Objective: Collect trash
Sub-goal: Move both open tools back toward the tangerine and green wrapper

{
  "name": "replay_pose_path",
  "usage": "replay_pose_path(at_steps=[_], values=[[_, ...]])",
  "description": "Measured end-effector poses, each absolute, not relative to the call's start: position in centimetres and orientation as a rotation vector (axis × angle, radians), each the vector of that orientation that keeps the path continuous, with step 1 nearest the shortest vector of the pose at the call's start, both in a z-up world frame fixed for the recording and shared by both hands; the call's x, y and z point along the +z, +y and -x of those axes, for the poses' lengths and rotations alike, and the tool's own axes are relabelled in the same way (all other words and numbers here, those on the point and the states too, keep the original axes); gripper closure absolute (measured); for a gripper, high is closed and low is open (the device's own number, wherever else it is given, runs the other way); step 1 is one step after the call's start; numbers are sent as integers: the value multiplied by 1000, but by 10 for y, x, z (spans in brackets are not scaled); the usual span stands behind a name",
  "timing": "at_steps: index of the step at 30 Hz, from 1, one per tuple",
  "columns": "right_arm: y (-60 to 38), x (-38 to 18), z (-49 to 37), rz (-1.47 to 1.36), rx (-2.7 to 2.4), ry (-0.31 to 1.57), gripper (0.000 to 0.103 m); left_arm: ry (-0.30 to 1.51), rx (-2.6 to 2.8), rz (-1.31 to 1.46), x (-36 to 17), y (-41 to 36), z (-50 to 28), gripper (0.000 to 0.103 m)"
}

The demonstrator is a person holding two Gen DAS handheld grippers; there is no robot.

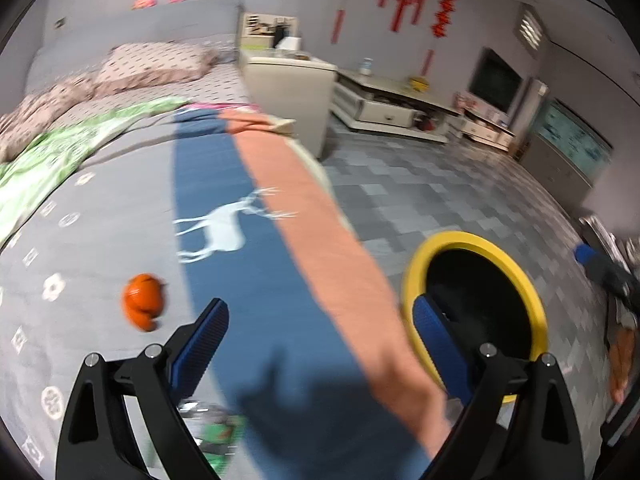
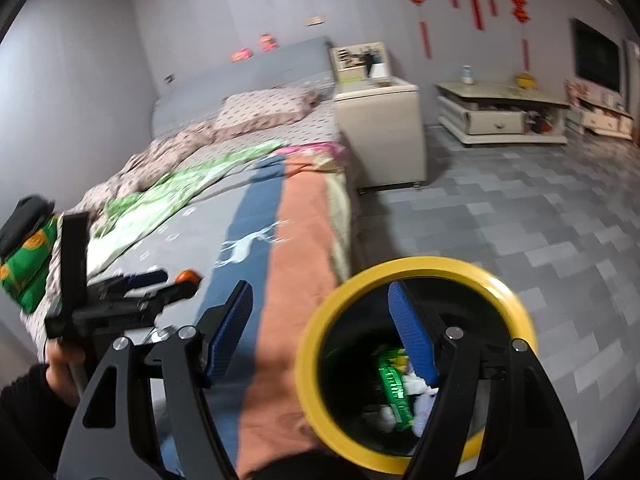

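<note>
Left wrist view: left gripper [image 1: 316,340] spread wide, nothing between the blue pads. Orange peel-like scrap [image 1: 144,302] lies on the grey bedspread [image 1: 80,248], up and to the left of the left-hand fingertip, near it but apart; it is roundish, with no clear long axis under the blur. A crumpled clear-and-green wrapper [image 1: 218,428] lies low in frame by the gripper's base, partly hidden. Yellow-rimmed bin [image 1: 412,280] stands on the floor off the bed edge, behind the right-hand finger. Right wrist view: right gripper [image 2: 320,332] also spread, empty; its right-hand finger hangs over the bin [image 2: 320,320] mouth, where a green packet [image 2: 394,388] and pale scraps already lie. The left gripper [image 2: 168,282] shows at the left edge, its tips reaching toward the orange scrap [image 2: 188,276], just beside it. Judgement: the scrap lies well to the left of the right gripper and much nearer the left, so the pick falls to the left hand, swinging leftward over the bedspread; the bin then lies to its right.
</note>
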State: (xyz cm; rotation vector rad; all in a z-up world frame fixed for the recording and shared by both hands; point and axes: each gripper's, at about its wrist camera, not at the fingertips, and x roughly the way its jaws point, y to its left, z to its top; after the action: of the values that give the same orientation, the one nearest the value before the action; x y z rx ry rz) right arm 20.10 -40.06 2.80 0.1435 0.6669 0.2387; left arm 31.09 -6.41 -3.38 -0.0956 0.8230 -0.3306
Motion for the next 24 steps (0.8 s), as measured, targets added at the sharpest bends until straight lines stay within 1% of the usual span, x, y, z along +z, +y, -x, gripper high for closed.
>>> replay_pose_path(at_steps=[9,19,24], values=[[-304,3,-211,-76,421,752,34,856,-185,159,-48,15,-331,13],[-212,-49,-222,2,566,873,32,908,-91,157,-79,57,-352,13],[-182,-74,-228,21,612,924,32,922,-67,147,-93,63,-365,13]])
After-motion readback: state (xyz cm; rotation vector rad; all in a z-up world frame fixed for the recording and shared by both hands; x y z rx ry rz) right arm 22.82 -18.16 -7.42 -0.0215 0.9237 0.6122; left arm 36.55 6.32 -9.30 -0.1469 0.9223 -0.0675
